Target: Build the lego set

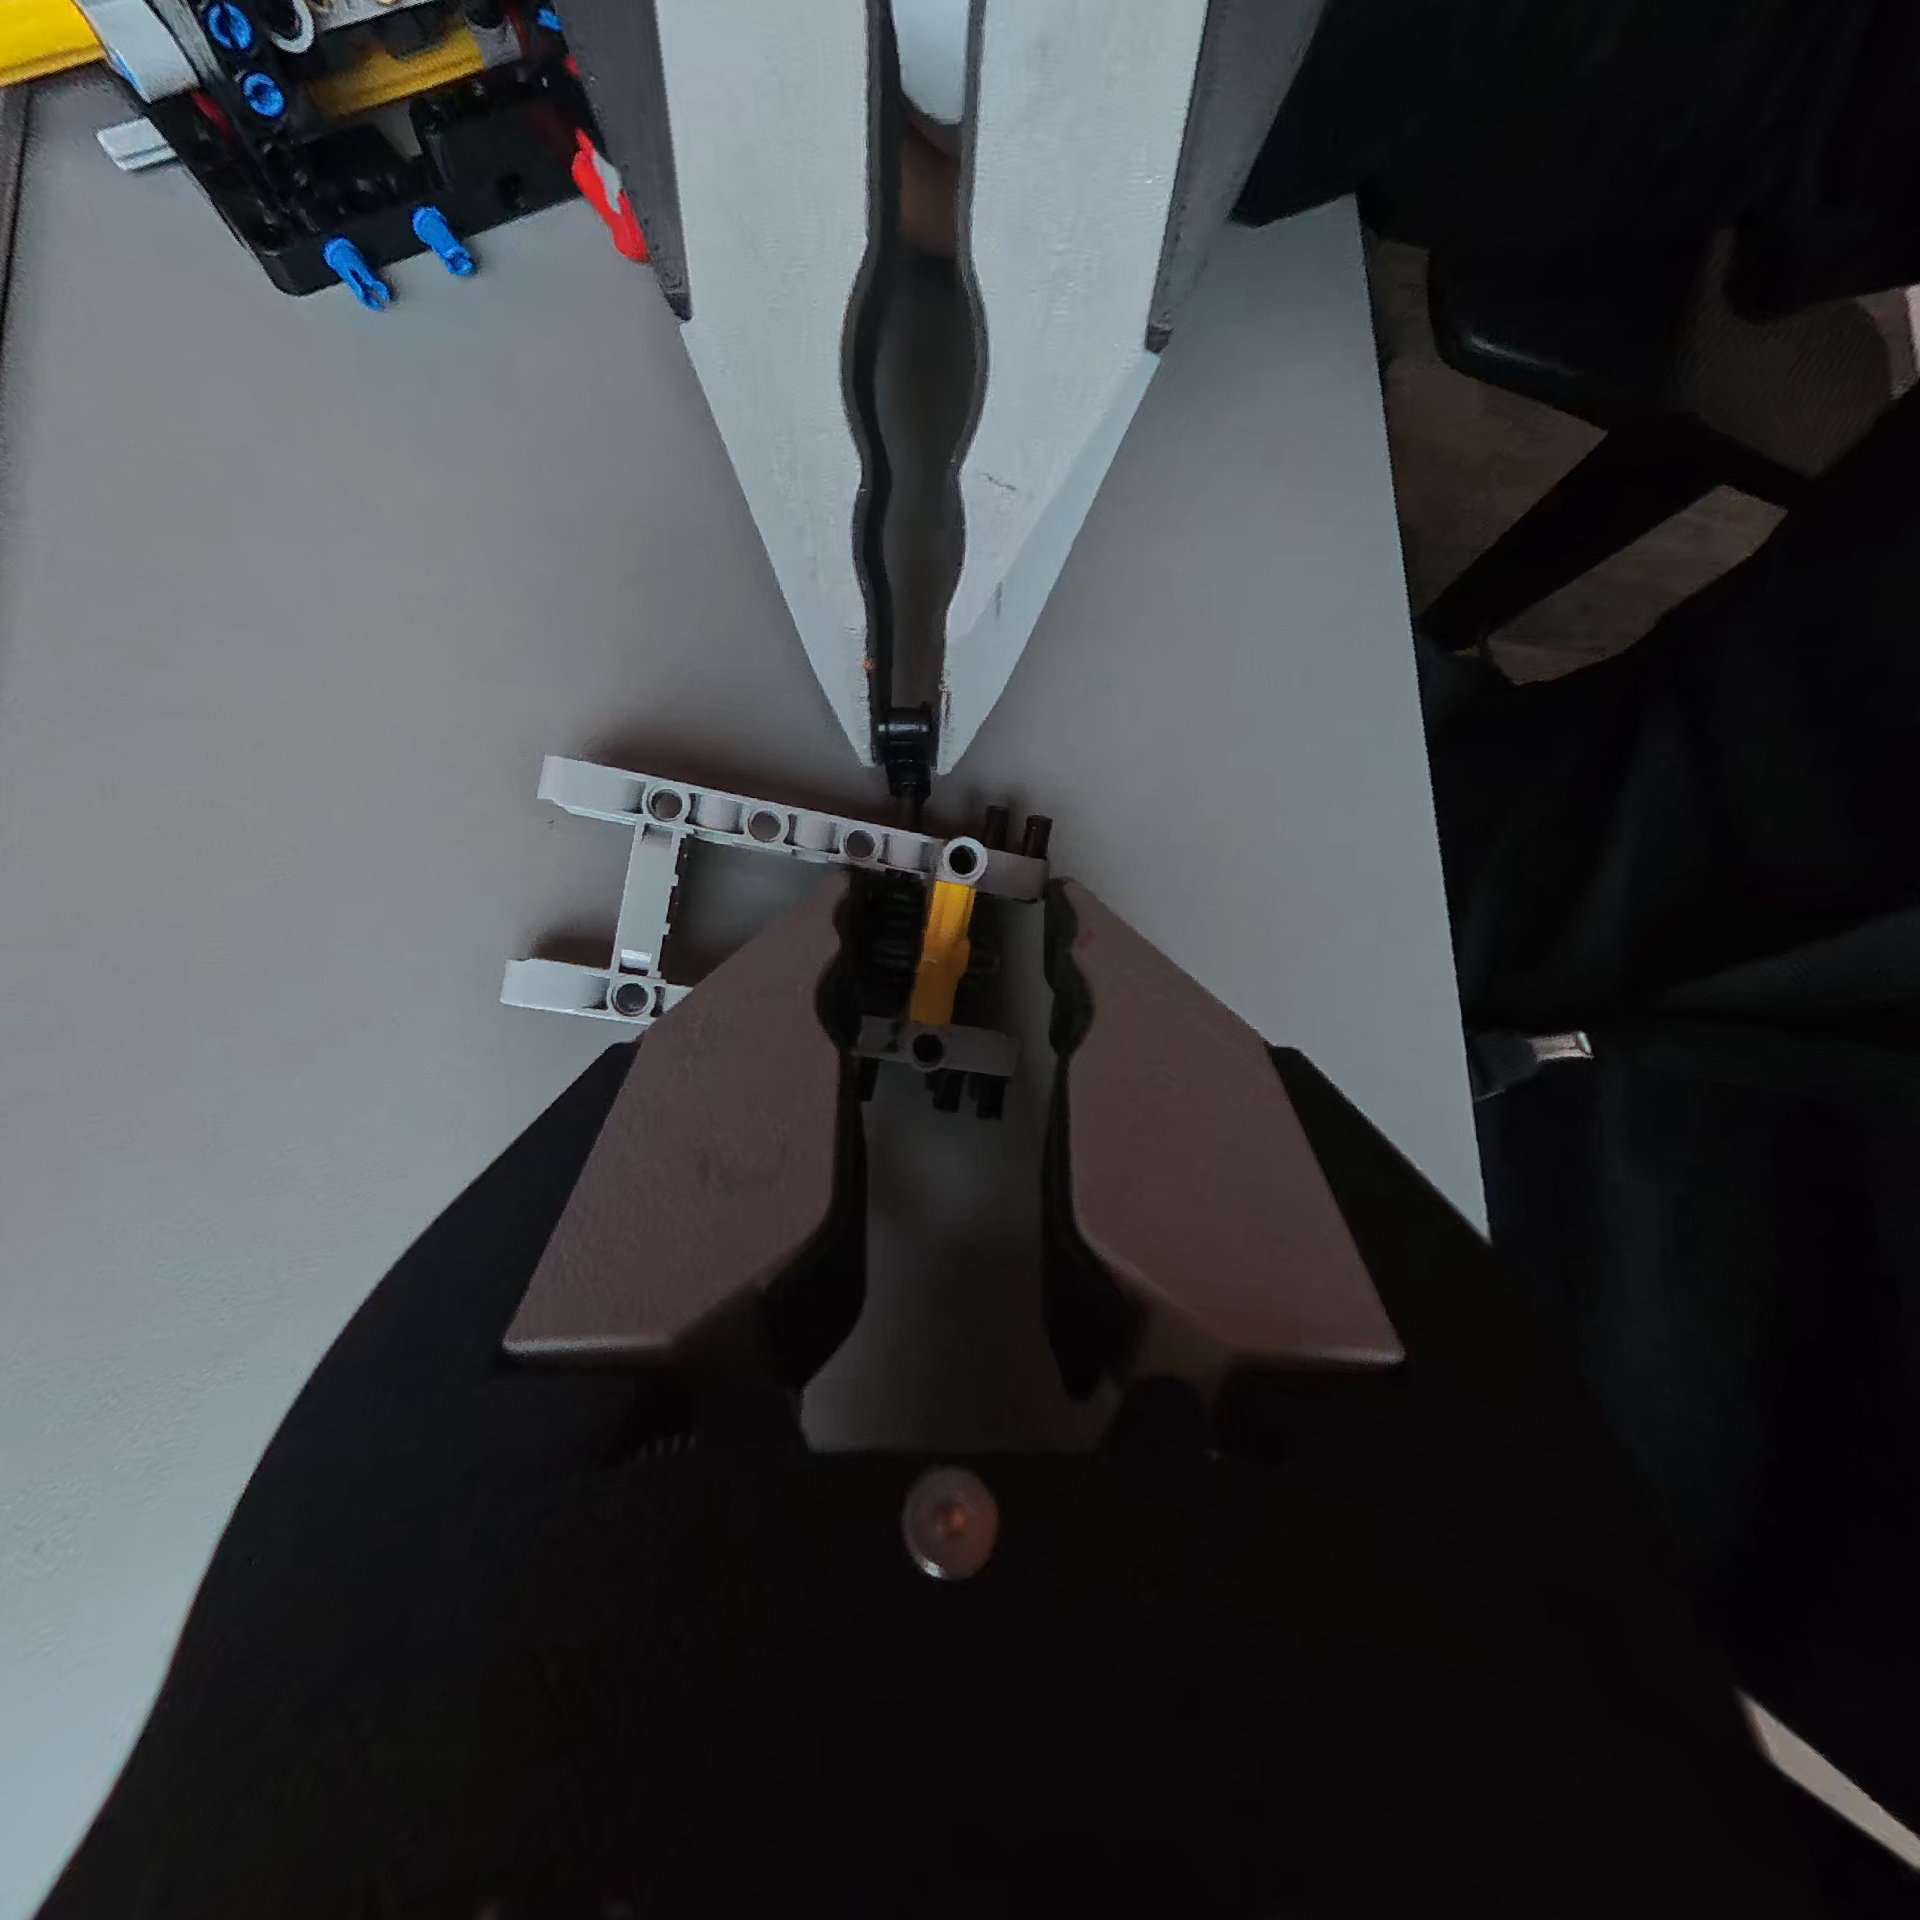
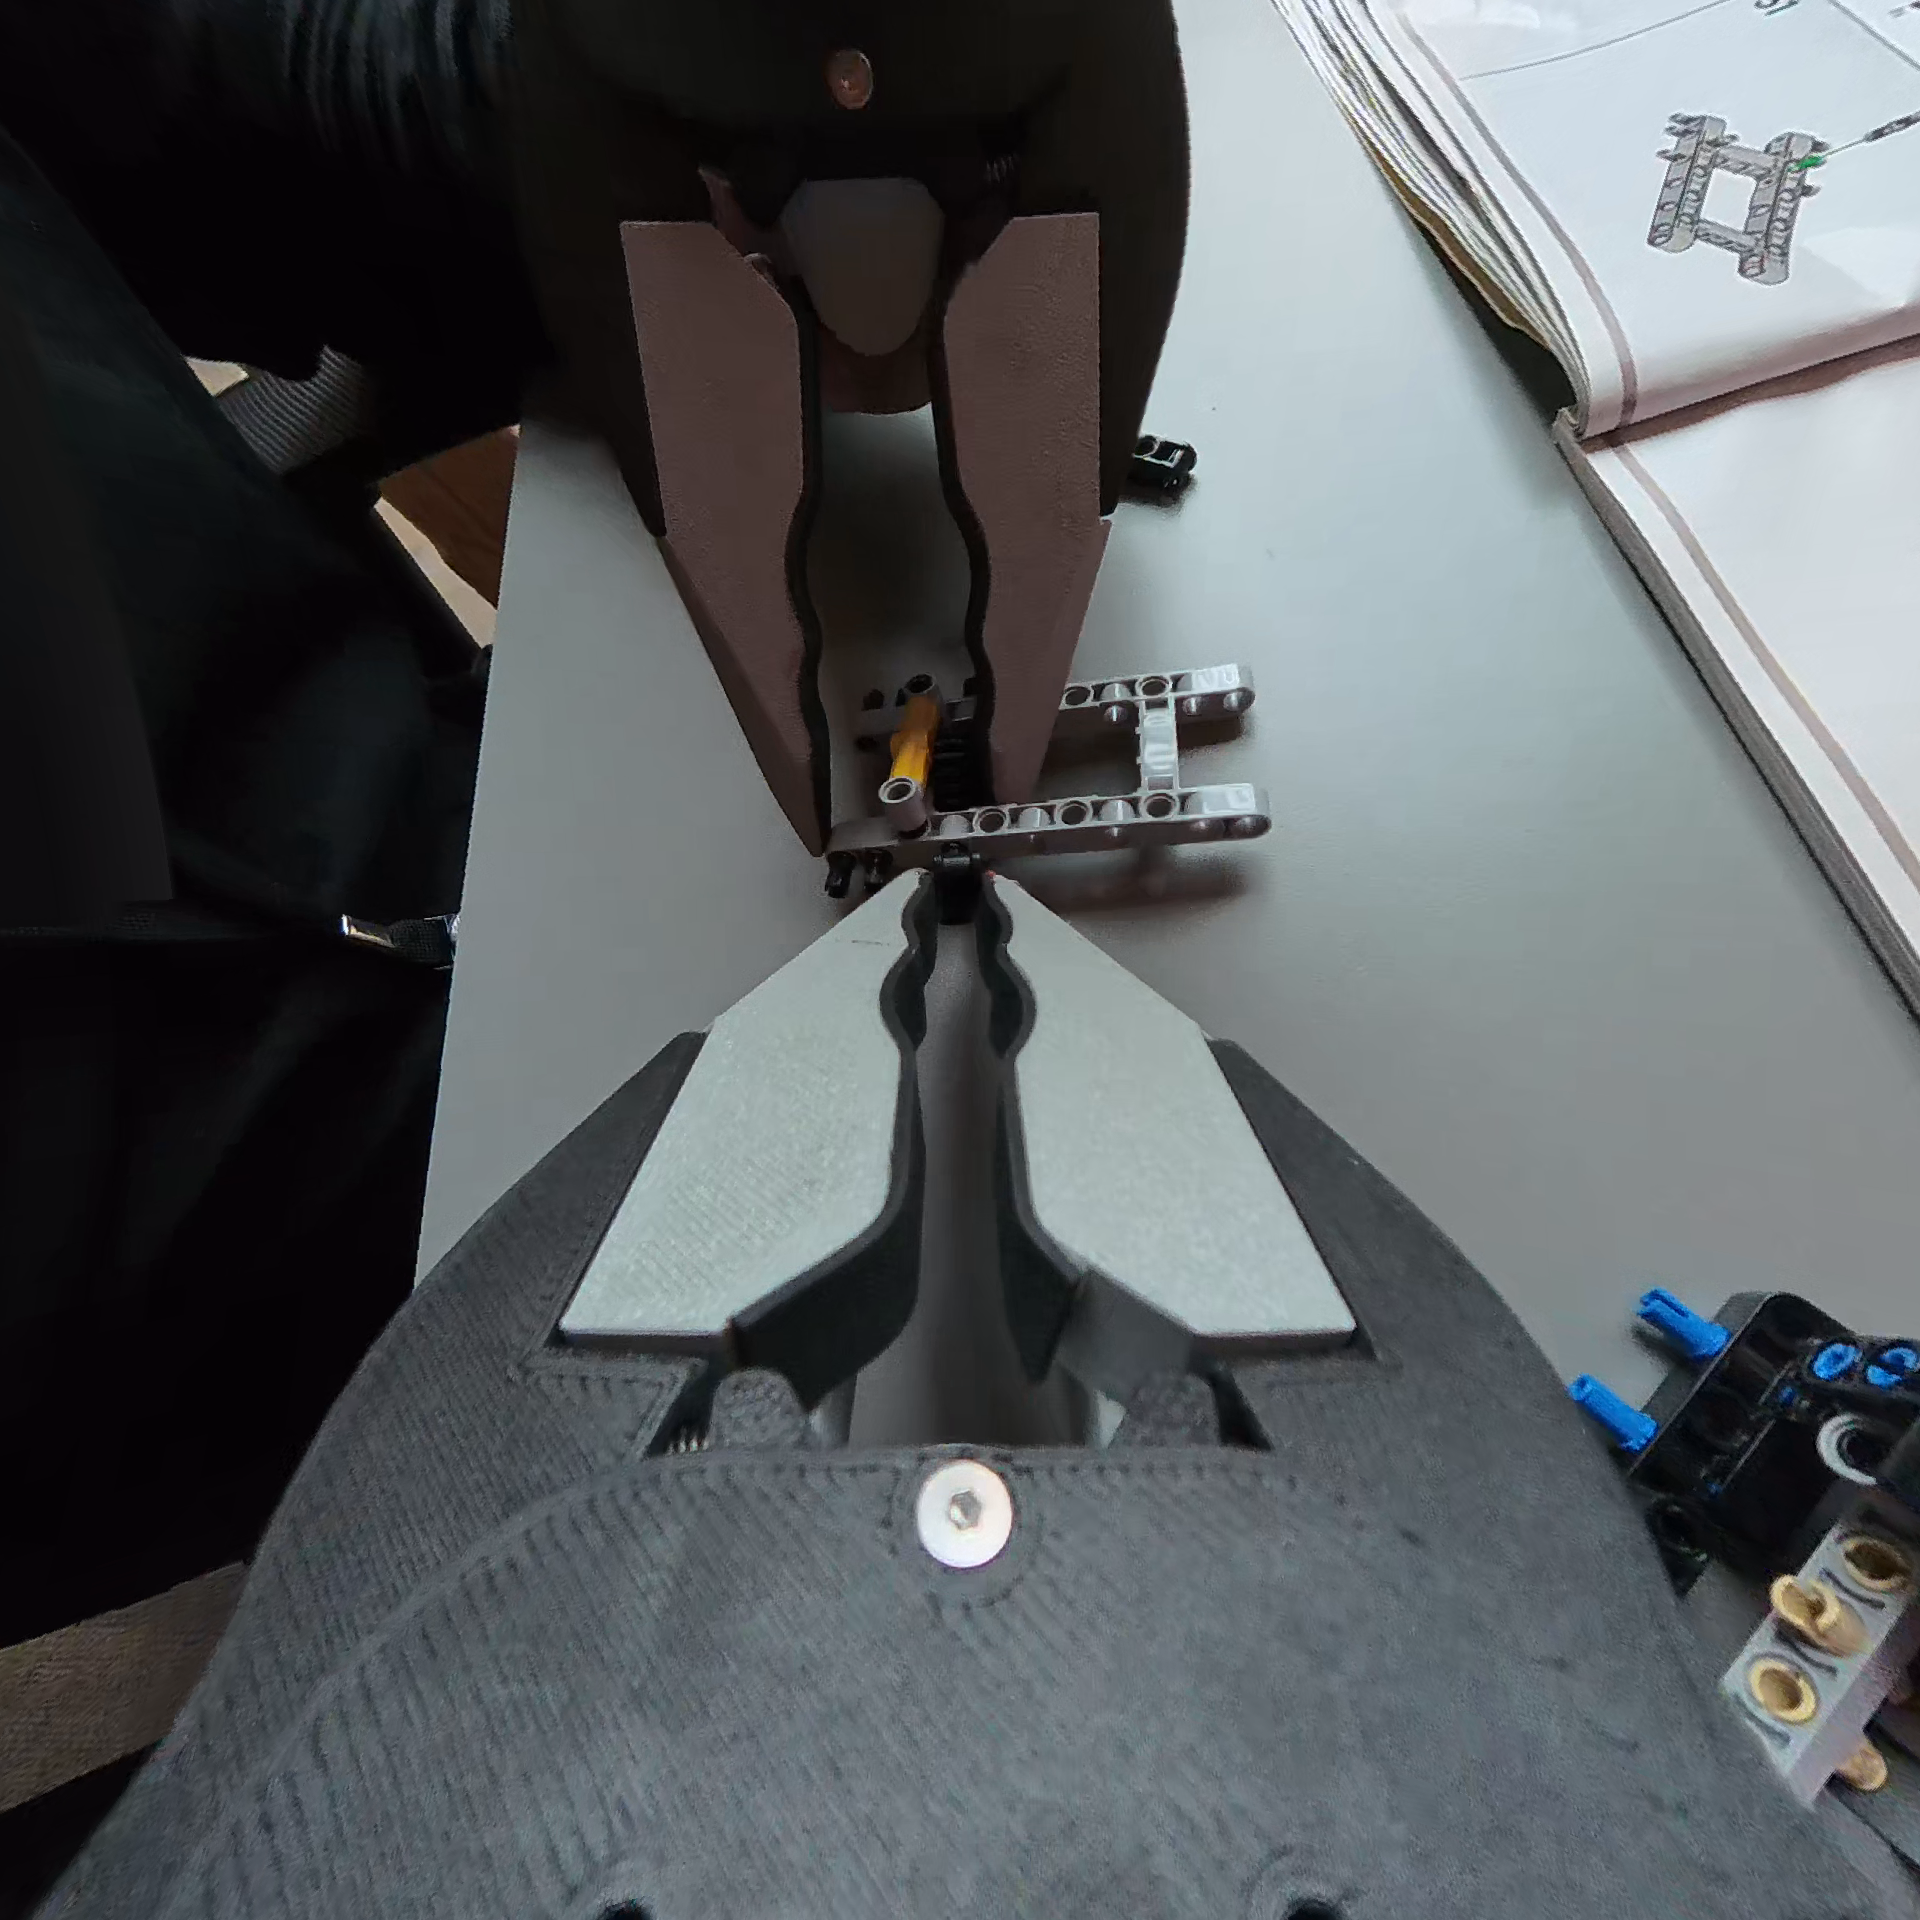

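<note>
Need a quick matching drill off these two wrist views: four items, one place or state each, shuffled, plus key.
Items
1. black pin
2. grey frame
3. instruction booklet
4. loose black connector

States
A. lying open at the table's far right
B. gripped at the tips of the right tongs
C. alone on the table beside the left tongs
D. straddled by the left tongs at its gear end

Pairs: 1-B, 2-D, 3-A, 4-C
</note>
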The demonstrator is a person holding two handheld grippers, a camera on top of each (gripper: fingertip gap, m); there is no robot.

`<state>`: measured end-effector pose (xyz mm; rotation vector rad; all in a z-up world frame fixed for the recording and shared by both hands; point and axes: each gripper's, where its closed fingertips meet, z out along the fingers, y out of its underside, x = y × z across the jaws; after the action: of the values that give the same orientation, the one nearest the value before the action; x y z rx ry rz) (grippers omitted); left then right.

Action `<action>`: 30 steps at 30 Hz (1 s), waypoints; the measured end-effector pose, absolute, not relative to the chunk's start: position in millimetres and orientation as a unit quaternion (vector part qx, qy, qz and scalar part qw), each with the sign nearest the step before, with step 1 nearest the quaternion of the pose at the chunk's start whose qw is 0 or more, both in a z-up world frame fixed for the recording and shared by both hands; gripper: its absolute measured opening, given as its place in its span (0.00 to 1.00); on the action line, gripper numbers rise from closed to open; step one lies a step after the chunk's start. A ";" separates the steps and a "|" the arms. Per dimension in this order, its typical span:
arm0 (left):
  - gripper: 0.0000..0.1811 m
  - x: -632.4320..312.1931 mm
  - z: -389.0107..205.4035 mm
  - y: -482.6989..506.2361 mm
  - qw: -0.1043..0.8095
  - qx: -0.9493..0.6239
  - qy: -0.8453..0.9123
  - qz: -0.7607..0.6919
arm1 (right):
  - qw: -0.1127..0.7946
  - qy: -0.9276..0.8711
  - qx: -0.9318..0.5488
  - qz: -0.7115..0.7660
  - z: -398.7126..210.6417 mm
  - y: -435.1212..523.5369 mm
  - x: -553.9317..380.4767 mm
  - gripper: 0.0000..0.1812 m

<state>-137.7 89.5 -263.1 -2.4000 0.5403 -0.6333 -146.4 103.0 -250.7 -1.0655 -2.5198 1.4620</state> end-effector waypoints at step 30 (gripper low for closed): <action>0.17 -137.9 -262.0 100.0 0.310 -0.899 0.156 -0.265 | -0.004 -0.752 -0.402 0.522 -238.5 114.8 -156.3 0.02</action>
<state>-137.9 100.0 -262.0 -2.3754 0.4127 -0.7004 -156.3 114.8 -238.5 -1.2655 -2.3693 1.6457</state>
